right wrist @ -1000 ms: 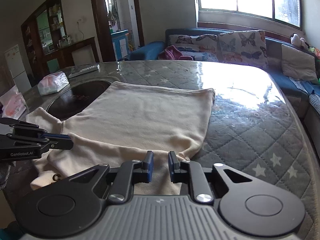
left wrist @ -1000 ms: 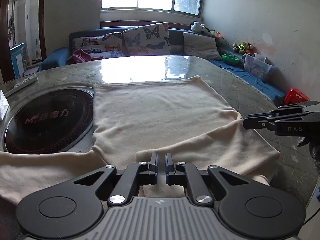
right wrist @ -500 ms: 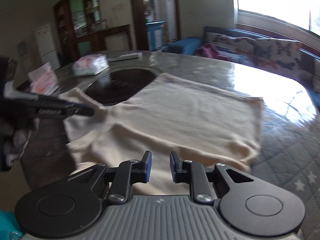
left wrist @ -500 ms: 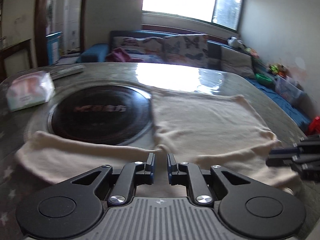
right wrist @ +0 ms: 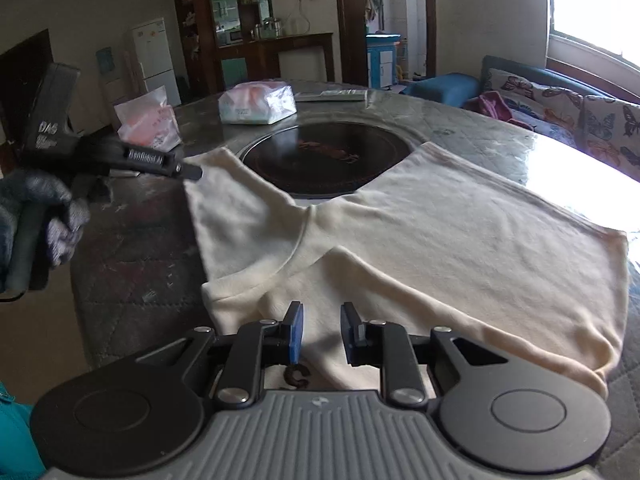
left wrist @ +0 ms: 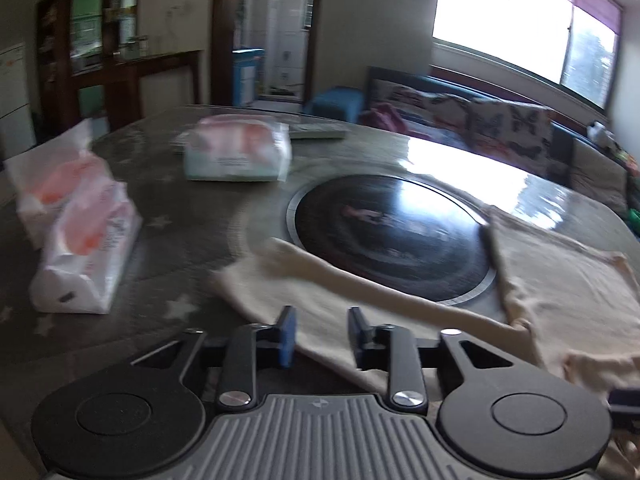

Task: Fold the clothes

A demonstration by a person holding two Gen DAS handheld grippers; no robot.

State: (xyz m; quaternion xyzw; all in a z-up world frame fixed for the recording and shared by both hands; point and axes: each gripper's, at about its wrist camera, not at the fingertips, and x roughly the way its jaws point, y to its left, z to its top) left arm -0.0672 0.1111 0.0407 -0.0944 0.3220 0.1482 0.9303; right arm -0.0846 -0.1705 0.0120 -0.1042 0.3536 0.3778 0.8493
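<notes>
A cream long-sleeved top point(right wrist: 460, 240) lies flat on the round quilted table, its right sleeve folded across the body. Its left sleeve point(left wrist: 320, 280) stretches out to the left past a black round hob. My left gripper point(left wrist: 319, 334) is open and empty, just above the near edge of that sleeve; it also shows in the right wrist view point(right wrist: 188, 170), with its tip over the sleeve's cuff end. My right gripper point(right wrist: 320, 332) is open and empty above the collar end of the top.
A black round hob point(left wrist: 392, 232) is set in the table point(right wrist: 132, 248). Three tissue packs point(left wrist: 86, 256) point(left wrist: 238, 154) point(left wrist: 44, 184) stand on the left and far side. A remote point(left wrist: 318, 132) lies beyond. A sofa with cushions point(right wrist: 560, 100) lies behind the table.
Both grippers have opened and swung left. The left one moved from the top's body to its outstretched left sleeve; the right one shifted left along the near edge.
</notes>
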